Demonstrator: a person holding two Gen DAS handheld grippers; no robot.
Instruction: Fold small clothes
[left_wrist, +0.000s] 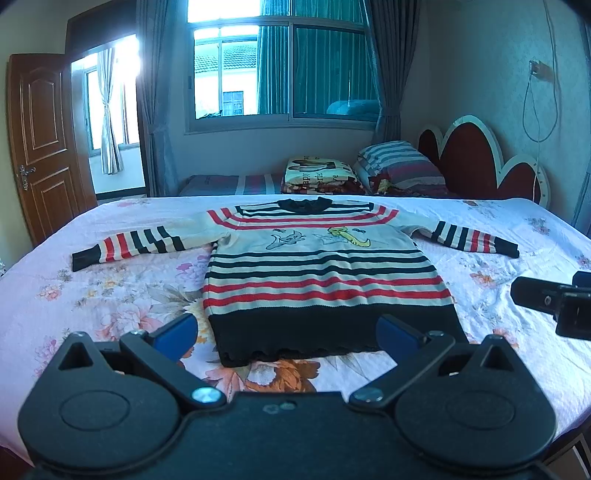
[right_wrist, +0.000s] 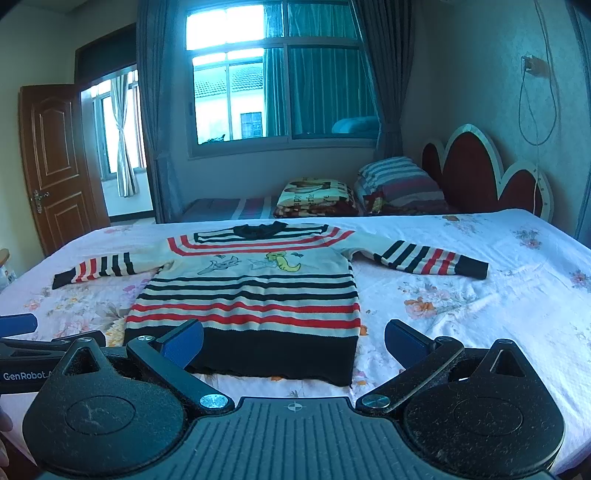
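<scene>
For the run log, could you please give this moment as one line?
sweater flat on bed, sleeves spread | left tongs open, near hem | right tongs open, near hem | folding not begun

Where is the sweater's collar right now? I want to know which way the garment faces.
In both wrist views the dark collar lies at the far end of the striped sweater, toward the pillows, while the black hem is nearest the grippers.
</scene>
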